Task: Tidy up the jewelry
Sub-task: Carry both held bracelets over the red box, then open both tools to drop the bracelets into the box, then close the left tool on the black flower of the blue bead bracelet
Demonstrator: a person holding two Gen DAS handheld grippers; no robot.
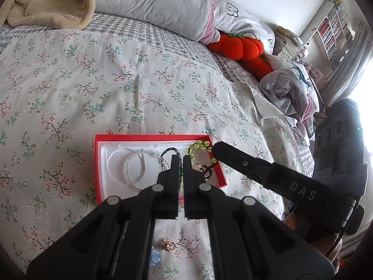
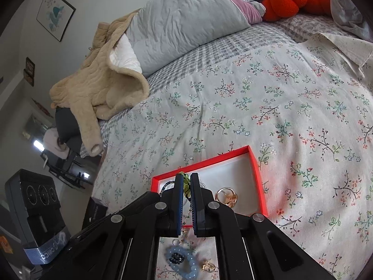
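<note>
A red box with a white lining (image 1: 102,163) (image 2: 256,170) lies on the floral bedspread. It holds a clear bead bracelet (image 1: 134,170), a dark green beaded bracelet (image 1: 170,151), a yellow-green bead bracelet (image 1: 198,147) and a gold ring (image 2: 226,197). My left gripper (image 1: 179,157) hovers over the box, jaws nearly closed, with the dark green bracelet behind them. My right gripper (image 2: 185,177) (image 1: 215,148) is shut on the yellow-green bracelet (image 2: 186,186) at the box's right end. A light blue bead bracelet (image 2: 184,263) and small gold pieces (image 2: 208,267) (image 1: 169,246) lie on the bed near me.
Grey pillows (image 1: 158,2), a beige fleece blanket (image 1: 51,2) and an orange plush (image 1: 240,46) lie at the head of the bed. Crumpled bedding (image 1: 289,88) sits at the right. A black device (image 2: 35,200) stands beside the bed.
</note>
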